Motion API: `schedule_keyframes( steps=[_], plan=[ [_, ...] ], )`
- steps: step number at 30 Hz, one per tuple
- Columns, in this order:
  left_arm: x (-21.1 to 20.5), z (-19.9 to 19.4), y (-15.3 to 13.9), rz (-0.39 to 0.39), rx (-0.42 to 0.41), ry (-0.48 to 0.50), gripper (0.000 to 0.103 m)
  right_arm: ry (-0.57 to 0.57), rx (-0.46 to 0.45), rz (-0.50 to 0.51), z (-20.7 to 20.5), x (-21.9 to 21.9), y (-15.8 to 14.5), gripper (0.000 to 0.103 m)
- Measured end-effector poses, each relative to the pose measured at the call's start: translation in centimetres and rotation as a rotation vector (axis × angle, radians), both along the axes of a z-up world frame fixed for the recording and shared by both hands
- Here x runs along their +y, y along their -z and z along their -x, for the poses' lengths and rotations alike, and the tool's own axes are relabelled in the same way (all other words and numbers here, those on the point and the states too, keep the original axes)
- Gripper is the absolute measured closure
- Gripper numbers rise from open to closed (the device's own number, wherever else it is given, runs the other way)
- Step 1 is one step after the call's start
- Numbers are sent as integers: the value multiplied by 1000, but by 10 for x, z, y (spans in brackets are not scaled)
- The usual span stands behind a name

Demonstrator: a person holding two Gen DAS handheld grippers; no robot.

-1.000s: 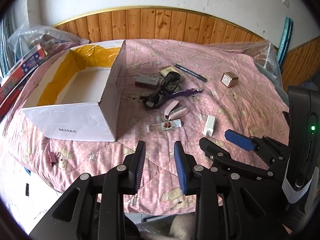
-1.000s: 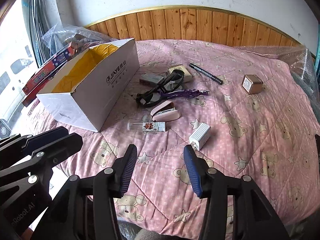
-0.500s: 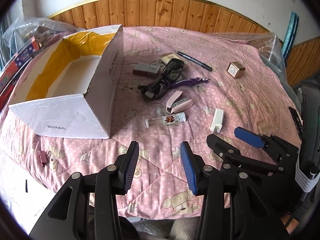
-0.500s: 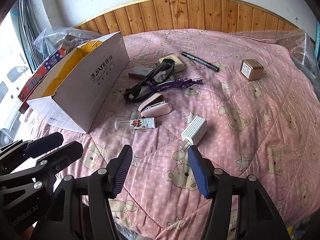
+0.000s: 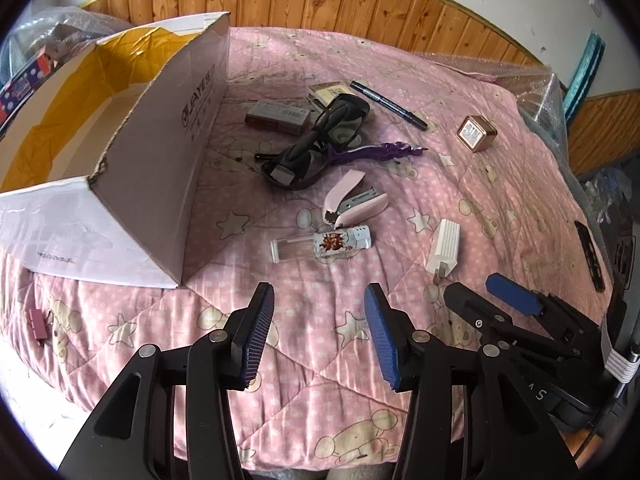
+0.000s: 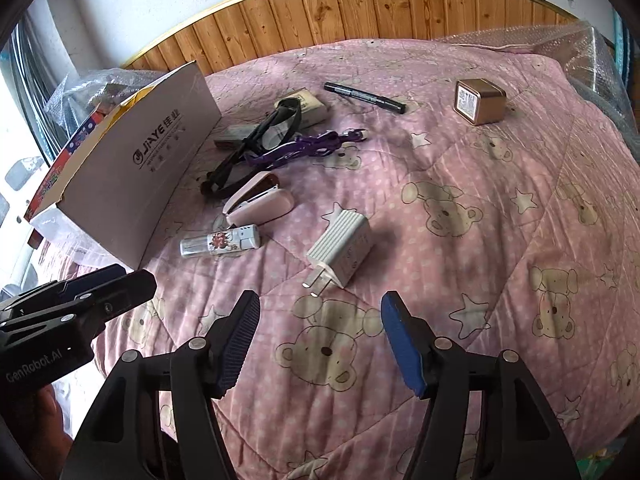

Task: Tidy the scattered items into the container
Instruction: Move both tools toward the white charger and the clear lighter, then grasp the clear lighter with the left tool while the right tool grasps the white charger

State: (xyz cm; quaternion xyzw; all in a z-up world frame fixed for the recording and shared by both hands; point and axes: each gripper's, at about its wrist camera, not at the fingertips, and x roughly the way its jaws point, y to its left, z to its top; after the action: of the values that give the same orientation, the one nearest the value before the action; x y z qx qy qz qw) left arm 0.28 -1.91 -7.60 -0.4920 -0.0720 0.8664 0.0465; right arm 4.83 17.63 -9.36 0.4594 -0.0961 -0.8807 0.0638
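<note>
**Pink quilt, both tools closing in on the clutter**

Pink quilted bedding point(image 6: 460, 208) carries everything, and nothing has been lifted yet. Compared with a second ago, both grippers have moved forward over the bed and spread their jaws wider, so the first pickup looks close.

The white cardboard box point(image 5: 132, 168) stands open on the left side of the bed, its inside bare apart from the yellow lining. To its right lie the scattered things: black glasses point(image 5: 316, 144) tangled with a purple cord point(image 5: 376, 151), a grey pack point(image 5: 278, 113), a black pen point(image 5: 390, 105) and a small copper-coloured cube point(image 6: 480, 100) well apart at the far right.

Nearer are a pink stapler point(image 6: 260, 203), a clear little bottle point(image 5: 320, 243) and a white charger plug point(image 6: 340, 250).

The right gripper point(image 6: 316, 340) hovers with jaws wide, the plug just ahead of them; that is probably its target. The left gripper point(image 5: 318, 334), jaws also wide and empty, faces the bottle.

A small pink clip point(image 5: 38, 322) sits alone by the bed's near-left edge.
</note>
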Motion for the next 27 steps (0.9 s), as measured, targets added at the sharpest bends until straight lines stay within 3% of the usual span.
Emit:
schedule_keyframes(
  steps=[7,10,15,19,23,27],
  plan=[
    [14,34,17,-12,3,58,53,6,-26,72,27,12,12,40],
    [16,49,30,10,-8,69,53,-21,-41,59,44,4,20,54],
    [20,62,40,40,22,86,46,-46,-18,-1,60,-3,26,59],
    [23,66,51,-29,-38,112,46,-58,-6,-16,67,3,27,74],
    [35,59,51,73,-6,150,46,-92,-19,-3,68,9,27,75],
    [29,58,52,47,-3,146,47,-121,-16,-46,59,5,26,75]
  ],
)
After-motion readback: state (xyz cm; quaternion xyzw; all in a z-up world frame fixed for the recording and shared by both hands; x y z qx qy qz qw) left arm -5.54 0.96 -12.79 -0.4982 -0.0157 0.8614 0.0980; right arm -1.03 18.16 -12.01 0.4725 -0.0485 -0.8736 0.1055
